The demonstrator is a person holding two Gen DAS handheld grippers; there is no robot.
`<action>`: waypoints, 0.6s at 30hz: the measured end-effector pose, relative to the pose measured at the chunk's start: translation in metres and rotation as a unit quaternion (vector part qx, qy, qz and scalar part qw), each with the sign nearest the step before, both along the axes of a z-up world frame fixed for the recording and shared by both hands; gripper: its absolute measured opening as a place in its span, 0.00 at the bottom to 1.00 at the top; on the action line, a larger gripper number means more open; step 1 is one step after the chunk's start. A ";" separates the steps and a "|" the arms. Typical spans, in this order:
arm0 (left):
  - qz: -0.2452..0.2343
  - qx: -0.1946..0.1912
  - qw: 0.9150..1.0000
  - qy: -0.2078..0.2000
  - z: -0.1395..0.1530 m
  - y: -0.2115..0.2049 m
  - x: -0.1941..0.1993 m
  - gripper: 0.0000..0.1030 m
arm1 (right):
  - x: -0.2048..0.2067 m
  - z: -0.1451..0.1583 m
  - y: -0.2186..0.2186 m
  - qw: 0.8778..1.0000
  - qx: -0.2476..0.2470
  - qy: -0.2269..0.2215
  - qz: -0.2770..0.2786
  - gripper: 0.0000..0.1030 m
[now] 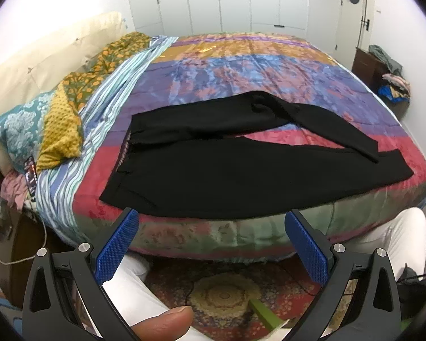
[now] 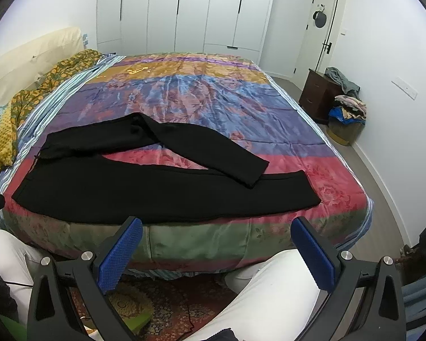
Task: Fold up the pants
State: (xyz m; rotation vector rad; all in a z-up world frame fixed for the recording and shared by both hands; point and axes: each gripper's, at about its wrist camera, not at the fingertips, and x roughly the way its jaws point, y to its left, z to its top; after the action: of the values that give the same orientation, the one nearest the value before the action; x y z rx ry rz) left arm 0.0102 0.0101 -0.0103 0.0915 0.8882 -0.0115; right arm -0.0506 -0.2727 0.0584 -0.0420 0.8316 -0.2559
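Black pants [image 1: 227, 176] lie flat on the bed's colourful quilt [image 1: 241, 68], waistband to the left, legs to the right. The near leg runs along the bed's front edge; the far leg bends and its cuff crosses onto the near one. They also show in the right wrist view [image 2: 144, 190]. My left gripper [image 1: 211, 227] is open and empty, held just off the bed's front edge below the pants. My right gripper [image 2: 217, 236] is open and empty, likewise in front of the bed edge.
Pillows [image 1: 59, 125] and a cream headboard [image 1: 42, 56] are at the left. A dark nightstand [image 2: 318, 96] and a basket of clothes [image 2: 345, 122] stand at the right wall. A patterned rug [image 1: 227, 295] and the person's white-trousered legs [image 2: 269, 289] are below.
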 end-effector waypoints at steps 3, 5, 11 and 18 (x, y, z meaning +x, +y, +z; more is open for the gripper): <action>0.004 0.000 1.000 0.001 0.000 0.002 0.000 1.00 | 0.000 0.000 -0.001 1.000 0.001 0.003 -0.003 1.00; 0.008 0.002 1.000 0.003 -0.001 0.001 0.000 1.00 | 0.000 -0.001 -0.001 1.000 0.003 0.003 -0.003 1.00; 0.013 0.008 1.000 0.006 0.001 0.001 0.000 1.00 | -0.001 -0.004 -0.003 1.000 0.010 0.001 -0.002 1.00; 0.011 0.006 1.000 0.007 0.002 0.001 -0.001 1.00 | 0.000 -0.004 0.002 1.000 0.007 0.002 0.004 1.00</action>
State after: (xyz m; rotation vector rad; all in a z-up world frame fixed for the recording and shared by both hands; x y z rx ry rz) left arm 0.0093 0.0107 -0.0087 0.0932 0.9034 0.0130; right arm -0.0507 -0.2708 0.0547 -0.0330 0.8371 -0.2422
